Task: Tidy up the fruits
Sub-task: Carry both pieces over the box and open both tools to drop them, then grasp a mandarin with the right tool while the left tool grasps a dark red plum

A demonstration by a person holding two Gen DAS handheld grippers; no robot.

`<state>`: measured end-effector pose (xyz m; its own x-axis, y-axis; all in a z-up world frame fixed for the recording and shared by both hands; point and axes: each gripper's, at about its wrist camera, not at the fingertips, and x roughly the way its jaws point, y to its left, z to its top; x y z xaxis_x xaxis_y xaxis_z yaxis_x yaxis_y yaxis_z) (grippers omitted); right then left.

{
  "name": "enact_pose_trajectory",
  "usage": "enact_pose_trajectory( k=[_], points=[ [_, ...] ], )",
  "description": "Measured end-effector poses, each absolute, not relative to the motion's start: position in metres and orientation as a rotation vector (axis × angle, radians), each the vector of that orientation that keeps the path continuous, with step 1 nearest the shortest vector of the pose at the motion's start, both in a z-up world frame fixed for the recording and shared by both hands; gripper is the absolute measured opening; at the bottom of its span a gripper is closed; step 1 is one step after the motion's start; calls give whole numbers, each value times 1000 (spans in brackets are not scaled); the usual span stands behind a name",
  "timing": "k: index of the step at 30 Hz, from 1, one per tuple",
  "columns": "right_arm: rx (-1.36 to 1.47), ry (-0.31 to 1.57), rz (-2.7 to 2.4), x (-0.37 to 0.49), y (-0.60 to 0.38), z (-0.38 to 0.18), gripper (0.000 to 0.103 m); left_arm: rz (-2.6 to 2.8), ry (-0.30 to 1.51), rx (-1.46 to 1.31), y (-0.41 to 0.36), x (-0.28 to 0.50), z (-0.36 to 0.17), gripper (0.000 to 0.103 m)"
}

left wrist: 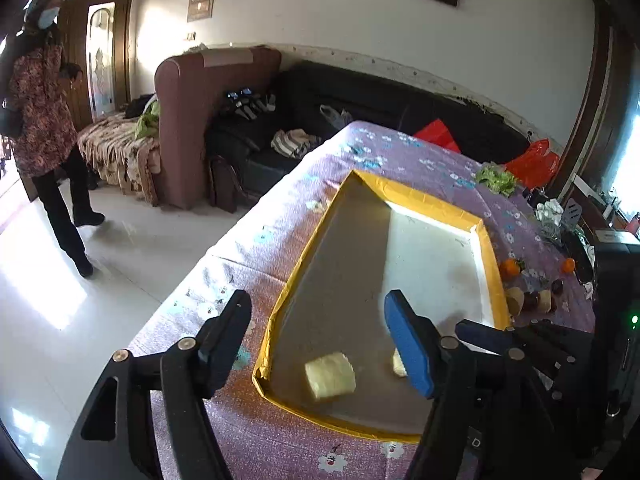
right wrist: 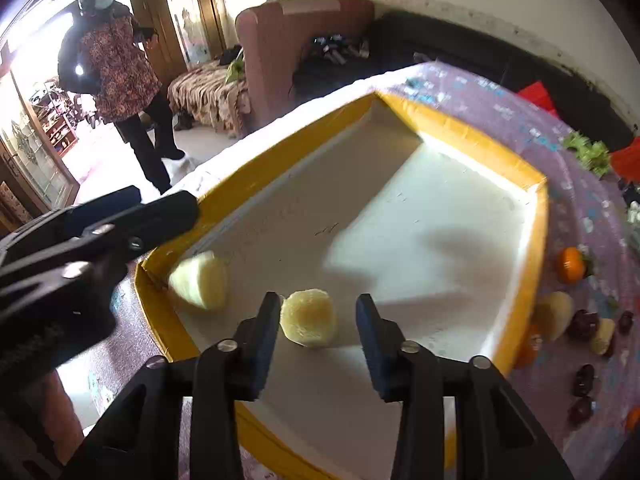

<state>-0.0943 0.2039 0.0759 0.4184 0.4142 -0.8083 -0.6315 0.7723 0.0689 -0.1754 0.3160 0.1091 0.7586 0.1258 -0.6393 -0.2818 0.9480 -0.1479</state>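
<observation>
In the left view, a blue finger (left wrist: 408, 344) hid most of one pale chunk (left wrist: 398, 363); dark fruits (right wrist: 583, 376) at right were too blurred to identify.

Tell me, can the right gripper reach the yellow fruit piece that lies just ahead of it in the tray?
Probably yes. The right gripper is open, and the yellow fruit piece lies on the tray floor between its fingers, nothing over it. The other piece sits apart, leftward.
</observation>
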Motion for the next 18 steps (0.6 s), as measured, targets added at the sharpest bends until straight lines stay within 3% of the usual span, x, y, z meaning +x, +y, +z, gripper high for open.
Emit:
enact_pose_trajectory(
  k=[8,18],
  points=[
    [-160,782,557,-122,99,120,65,130,600,-152,255,-191,142,89],
    [2,775,110,-116,-116,130,70,-30,669,-77,171,-167,125,89]
  ],
)
